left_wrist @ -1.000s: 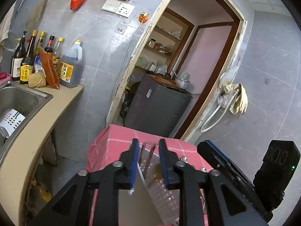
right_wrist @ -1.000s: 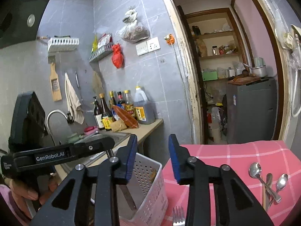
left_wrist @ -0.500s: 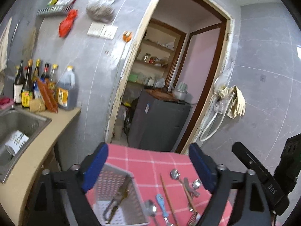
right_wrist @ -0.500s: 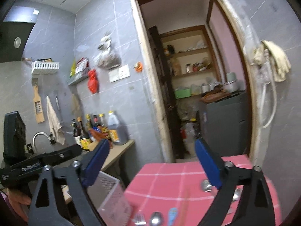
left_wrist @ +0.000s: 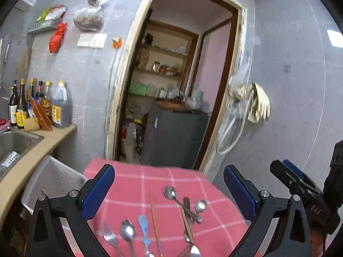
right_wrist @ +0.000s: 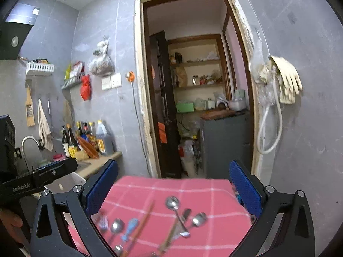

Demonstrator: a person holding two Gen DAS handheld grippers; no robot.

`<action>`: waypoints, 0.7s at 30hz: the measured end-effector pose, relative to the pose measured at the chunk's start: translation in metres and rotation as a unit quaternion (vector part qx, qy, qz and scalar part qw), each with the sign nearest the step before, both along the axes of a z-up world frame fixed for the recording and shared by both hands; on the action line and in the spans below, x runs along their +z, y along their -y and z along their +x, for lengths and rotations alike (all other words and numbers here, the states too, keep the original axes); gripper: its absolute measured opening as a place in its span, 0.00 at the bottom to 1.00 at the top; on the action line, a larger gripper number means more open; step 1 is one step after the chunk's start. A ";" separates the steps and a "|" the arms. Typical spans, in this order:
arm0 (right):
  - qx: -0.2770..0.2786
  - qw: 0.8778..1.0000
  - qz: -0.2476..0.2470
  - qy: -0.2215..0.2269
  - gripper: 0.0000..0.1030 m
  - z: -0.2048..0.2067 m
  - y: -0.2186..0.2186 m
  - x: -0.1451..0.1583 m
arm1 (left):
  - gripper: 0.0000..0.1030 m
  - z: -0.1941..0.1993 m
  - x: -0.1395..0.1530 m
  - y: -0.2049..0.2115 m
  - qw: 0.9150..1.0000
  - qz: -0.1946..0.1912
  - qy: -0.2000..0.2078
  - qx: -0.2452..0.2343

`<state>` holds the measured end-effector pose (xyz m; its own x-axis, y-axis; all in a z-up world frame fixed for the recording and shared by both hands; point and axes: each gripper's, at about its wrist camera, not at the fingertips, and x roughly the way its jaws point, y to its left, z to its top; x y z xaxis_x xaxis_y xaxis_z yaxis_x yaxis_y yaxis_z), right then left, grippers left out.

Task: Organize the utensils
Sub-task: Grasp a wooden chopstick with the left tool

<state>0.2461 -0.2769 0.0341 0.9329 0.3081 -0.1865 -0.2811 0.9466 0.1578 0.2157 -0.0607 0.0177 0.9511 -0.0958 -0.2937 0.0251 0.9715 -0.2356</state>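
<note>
Several utensils lie on a pink checked cloth (left_wrist: 137,180): a fork (left_wrist: 110,237), a steel spoon (left_wrist: 128,233), a blue-handled spoon (left_wrist: 144,227), a chopstick (left_wrist: 154,218) and a crossed pile of spoons (left_wrist: 188,205). A white perforated basket (left_wrist: 51,182) stands at the cloth's left edge. My left gripper (left_wrist: 169,190) is open and empty above the utensils. My right gripper (right_wrist: 173,190) is open and empty over the same cloth (right_wrist: 163,186); spoons (right_wrist: 173,203) and the blue-handled spoon (right_wrist: 129,228) show blurred below it.
A counter with a steel sink (left_wrist: 15,141) and several sauce bottles (left_wrist: 40,105) runs along the left. A doorway (left_wrist: 171,85) behind the table opens on shelves and a grey cabinet (left_wrist: 175,137). Gloves (left_wrist: 257,102) hang on the right wall.
Both grippers opened wide and pulled back and up from the basket. The left one let go of the utensil, which stayed in the basket. Both views swung right over the cloth's utensils.
</note>
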 end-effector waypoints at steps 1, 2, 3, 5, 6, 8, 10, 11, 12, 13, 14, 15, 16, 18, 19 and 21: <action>0.001 1.000 0.002 -0.008 0.99 0.005 0.007 -0.009 | 0.99 0.003 -0.006 0.005 1.000 0.001 -0.008 -0.002; 0.002 1.000 0.005 -0.016 0.99 0.010 0.013 -0.017 | 0.99 0.008 -0.014 0.010 1.000 0.002 -0.017 -0.004; 0.003 1.000 0.007 -0.026 0.99 0.017 0.020 -0.028 | 0.99 0.015 -0.023 0.015 1.000 0.004 -0.028 -0.004; 0.009 0.999 0.012 -0.046 0.99 0.032 0.030 -0.047 | 0.99 0.025 -0.038 0.022 0.999 0.007 -0.045 -0.002; 0.012 0.998 0.014 -0.052 0.99 0.036 0.033 -0.056 | 0.99 0.031 -0.046 0.024 0.999 0.009 -0.054 0.000; 0.022 0.997 0.024 -0.075 0.99 0.052 0.041 -0.076 | 0.99 0.042 -0.060 0.029 0.997 0.011 -0.070 0.003; 0.030 0.994 0.032 -0.098 0.99 0.066 0.045 -0.093 | 0.99 0.054 -0.071 0.031 0.996 0.012 -0.085 0.003; 0.036 0.992 0.036 -0.112 0.99 0.074 0.046 -0.102 | 0.99 0.061 -0.077 0.032 0.995 0.014 -0.095 0.003; 0.039 0.991 0.039 -0.122 0.99 0.079 0.046 -0.111 | 0.99 0.070 -0.084 0.031 0.994 0.015 -0.109 0.001; 0.042 0.989 0.042 -0.132 0.99 0.084 0.047 -0.118 | 0.99 0.076 -0.088 0.032 0.993 0.014 -0.118 -0.002; 0.048 0.987 0.045 -0.143 0.99 0.091 0.046 -0.124 | 0.99 0.084 -0.094 0.031 0.991 0.011 -0.131 -0.006; 0.054 0.985 0.049 -0.157 0.99 0.098 0.045 -0.131 | 0.99 0.093 -0.101 0.030 0.989 0.006 -0.146 -0.009; 0.058 0.982 0.052 -0.170 0.98 0.105 0.044 -0.136 | 0.99 0.099 -0.105 0.029 0.988 0.000 -0.156 -0.013; 0.070 0.977 0.059 -0.191 0.95 0.117 0.041 -0.148 | 0.99 0.116 -0.119 0.025 0.982 -0.019 -0.185 -0.017; 0.076 0.975 0.061 -0.199 0.90 0.121 0.040 -0.153 | 0.99 0.121 -0.124 0.025 0.981 -0.026 -0.194 -0.017; 0.083 0.970 0.058 -0.219 0.84 0.133 0.034 -0.164 | 0.99 0.134 -0.136 0.022 0.975 -0.046 -0.215 -0.022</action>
<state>0.3787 -0.3106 -0.1295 0.7073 0.4906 -0.5089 -0.3109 0.8625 0.3994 0.3502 -0.0823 -0.1181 0.7361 -0.1787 -0.6528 -0.0535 0.9462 -0.3193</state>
